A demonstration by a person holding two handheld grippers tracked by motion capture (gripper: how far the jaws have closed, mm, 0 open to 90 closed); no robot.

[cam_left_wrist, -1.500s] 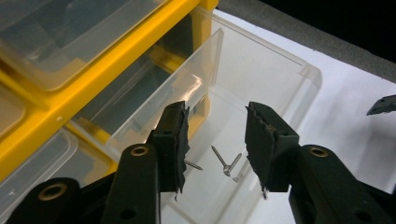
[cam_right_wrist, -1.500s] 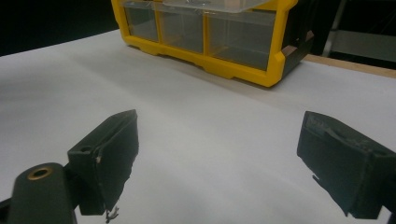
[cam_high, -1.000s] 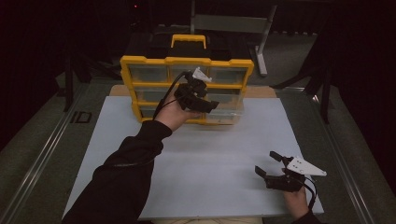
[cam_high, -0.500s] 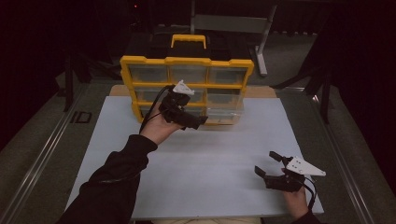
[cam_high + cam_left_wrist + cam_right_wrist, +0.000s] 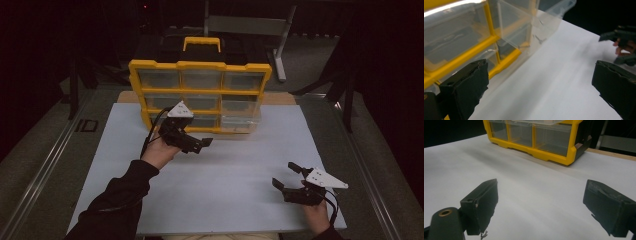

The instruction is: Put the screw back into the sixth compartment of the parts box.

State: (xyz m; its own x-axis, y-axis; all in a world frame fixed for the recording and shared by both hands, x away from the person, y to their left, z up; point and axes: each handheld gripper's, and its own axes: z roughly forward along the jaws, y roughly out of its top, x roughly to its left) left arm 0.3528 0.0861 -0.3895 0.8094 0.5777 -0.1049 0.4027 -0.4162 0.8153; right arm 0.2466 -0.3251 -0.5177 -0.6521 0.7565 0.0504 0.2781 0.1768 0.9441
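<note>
A yellow organizer (image 5: pixel 200 91) with clear drawers stands at the back of the white mat (image 5: pixel 235 165). At its lower right, a clear drawer (image 5: pixel 242 119) sticks out of the frame, also seen as the clear drawer (image 5: pixel 522 27) in the left gripper view. My left gripper (image 5: pixel 202 145) hovers open just in front of the organizer's bottom row, jaws wide apart (image 5: pixel 540 75) and nothing between them. My right gripper (image 5: pixel 284 174) rests low near the mat's front right, open and empty (image 5: pixel 540 192), facing the organizer (image 5: pixel 536 142).
A black and yellow handle (image 5: pixel 202 43) tops the organizer. Dark floor and a grey metal stand (image 5: pixel 245 25) lie behind the table. A metal rail (image 5: pixel 45 170) runs along the left side. The other hand's gripper (image 5: pixel 621 41) shows far off.
My left gripper has drawn back from the organizer's right drawers, moving left and toward the person. It is open throughout. The right gripper has stayed put.
</note>
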